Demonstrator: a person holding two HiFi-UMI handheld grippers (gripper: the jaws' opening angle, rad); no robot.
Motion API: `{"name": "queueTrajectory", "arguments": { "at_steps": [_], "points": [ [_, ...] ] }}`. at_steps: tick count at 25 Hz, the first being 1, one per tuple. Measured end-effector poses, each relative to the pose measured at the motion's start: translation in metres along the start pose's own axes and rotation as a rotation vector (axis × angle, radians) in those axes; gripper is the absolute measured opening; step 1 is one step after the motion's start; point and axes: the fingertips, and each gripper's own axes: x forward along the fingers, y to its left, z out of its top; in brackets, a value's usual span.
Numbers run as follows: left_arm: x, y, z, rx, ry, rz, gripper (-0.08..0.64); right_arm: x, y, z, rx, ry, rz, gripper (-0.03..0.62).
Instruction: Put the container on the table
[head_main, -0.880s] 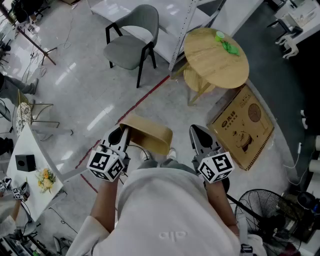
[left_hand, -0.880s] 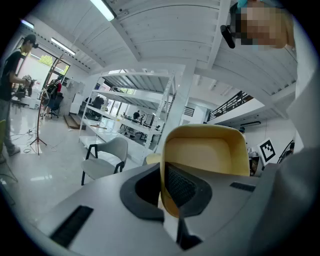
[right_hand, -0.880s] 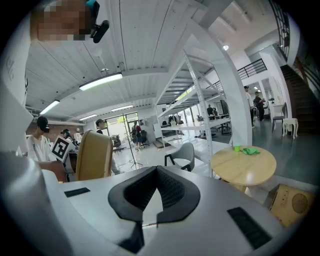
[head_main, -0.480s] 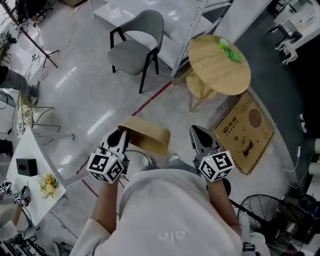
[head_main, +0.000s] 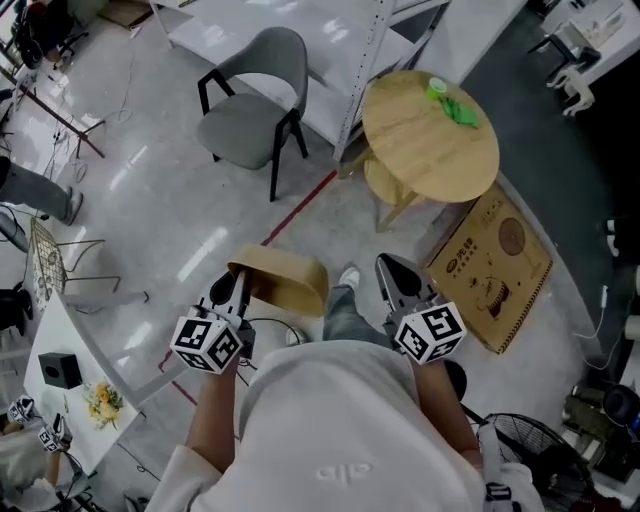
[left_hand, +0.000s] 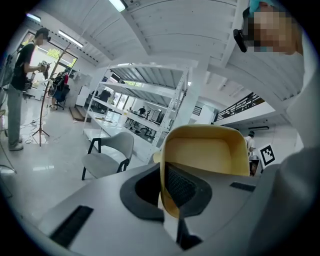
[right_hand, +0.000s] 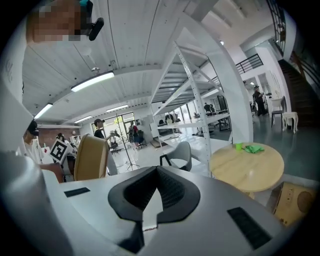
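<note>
The person stands on a pale floor (head_main: 190, 225), and each hand holds one pair of tongs in front of the body. The left gripper (head_main: 240, 282) is clamped on the container (head_main: 285, 282). In the left gripper view its two dark pads are pressed on one thin wall of the container, near the rim, and the hollow yellow-tan inside is seen just beyond them. The container touches no surface. It hangs in the air over the floor, between the two grippers and a little farther out than both. It is tilted and not upright.

The right gripper (head_main: 392, 272) is on the right of the container and does not touch it. Its jaws are together at the tips, and nothing is between them. Both grippers point a little downward, away from the body.

The round wooden table (head_main: 420, 150) is far and to the right, well apart from the container. On its far edge there is a small green cup (head_main: 437, 88), and just beside it lies a green thing (head_main: 461, 110), maybe a crumpled cloth; it is too small to say surely. A grey chair (head_main: 245, 105) with black legs stands far and to the left of the table, and a white shelf rack (head_main: 375, 45) stands between them. A flat cardboard box (head_main: 495, 255) lies on the floor near the table, on the right of the right gripper. A red line (head_main: 300, 205) runs across the floor between the chair and the person.
</note>
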Motion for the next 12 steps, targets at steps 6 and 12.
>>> {"name": "queueTrajectory", "arguments": {
  "at_steps": [6,12],
  "points": [
    [0.112,-0.012,0.034,0.007,0.013,0.015,0.017,0.042,-0.095,0.046,0.001,-0.012,0.013,0.026],
    [0.214,-0.043,0.056,0.012,0.017,-0.005,0.017,0.059,-0.191,0.080,0.012,-0.052,-0.017,0.025]
  ]
}}
